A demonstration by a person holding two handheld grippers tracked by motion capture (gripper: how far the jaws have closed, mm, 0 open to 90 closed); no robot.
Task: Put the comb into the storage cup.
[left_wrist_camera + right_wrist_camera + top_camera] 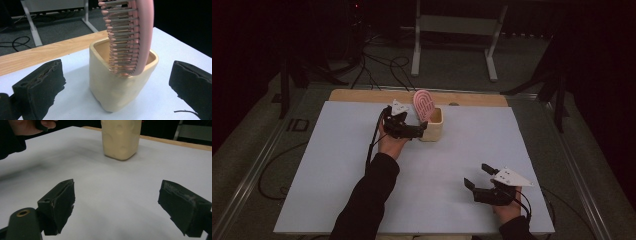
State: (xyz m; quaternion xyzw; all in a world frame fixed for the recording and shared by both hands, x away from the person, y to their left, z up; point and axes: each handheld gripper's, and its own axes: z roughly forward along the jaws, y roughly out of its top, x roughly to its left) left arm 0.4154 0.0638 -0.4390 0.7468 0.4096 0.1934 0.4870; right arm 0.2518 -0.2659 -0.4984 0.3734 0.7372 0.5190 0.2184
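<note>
Here, a pink bristled hairbrush point(140, 37) leans inside a glossy cream squarish pot point(117, 92).

Each gripper, the left gripper point(421, 129) and the right gripper point(475, 175), is black with blocky, worn foam-faced jaws, a grey three-cornered top plate and a trailing black cable, while dark long sleeves point(371, 195) cover the person's forearms.

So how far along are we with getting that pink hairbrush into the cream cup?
It looks mostly done: the pink hairbrush stands in the cream cup, leaning on its rim. The left gripper is right beside the cup with its jaws wide open, nothing between them, so the brush appears released. The right gripper rests open near the front of the white table, holding nothing. What seems left is drawing the left hand back.
</note>
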